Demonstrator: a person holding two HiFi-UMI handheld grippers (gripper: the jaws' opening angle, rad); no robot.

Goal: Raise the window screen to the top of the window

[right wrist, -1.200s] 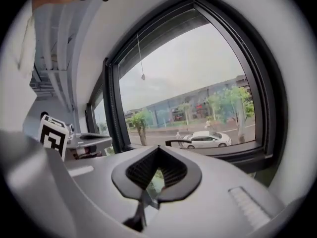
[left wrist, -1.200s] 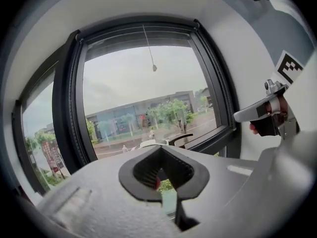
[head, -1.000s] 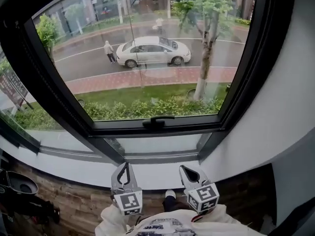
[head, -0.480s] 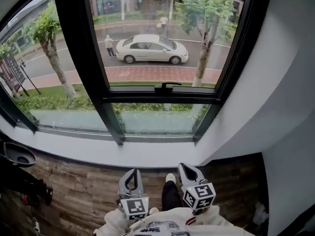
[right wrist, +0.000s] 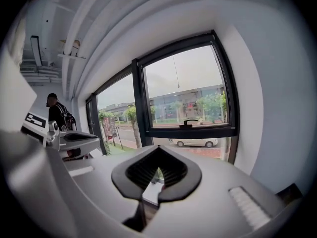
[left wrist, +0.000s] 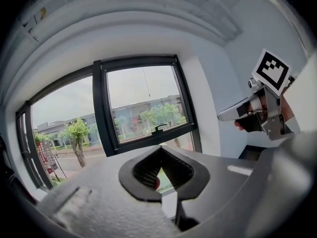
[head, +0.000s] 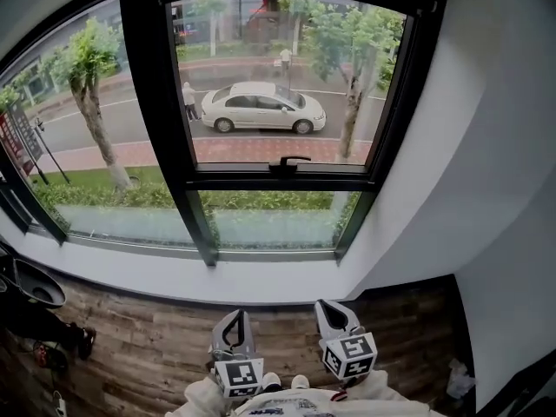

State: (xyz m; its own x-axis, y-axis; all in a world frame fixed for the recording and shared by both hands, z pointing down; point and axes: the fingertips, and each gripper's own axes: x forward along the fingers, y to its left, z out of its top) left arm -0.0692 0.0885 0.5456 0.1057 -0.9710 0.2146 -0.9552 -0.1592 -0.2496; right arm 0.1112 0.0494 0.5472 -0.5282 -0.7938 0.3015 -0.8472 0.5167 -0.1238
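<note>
Left hand-held gripper (head: 234, 320): jaws closed with nothing between them, held low over the wooden floor (head: 148, 337).
Right hand-held gripper (head: 328, 311): closed and empty, just beside the left.
Window (head: 278, 181): ahead in the white wall (head: 452, 146), well apart from both.
Window screen: could not be made out — only a thin cord (left wrist: 146, 83) hung in the upper pane.

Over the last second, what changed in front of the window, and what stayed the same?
The person backed away from the window: it now sits farther off, and more wooden floor shows ahead of the left gripper and right gripper. Nothing was taken hold of or let go. Both grippers stay shut and empty, side by side; the window handle is untouched.
</note>
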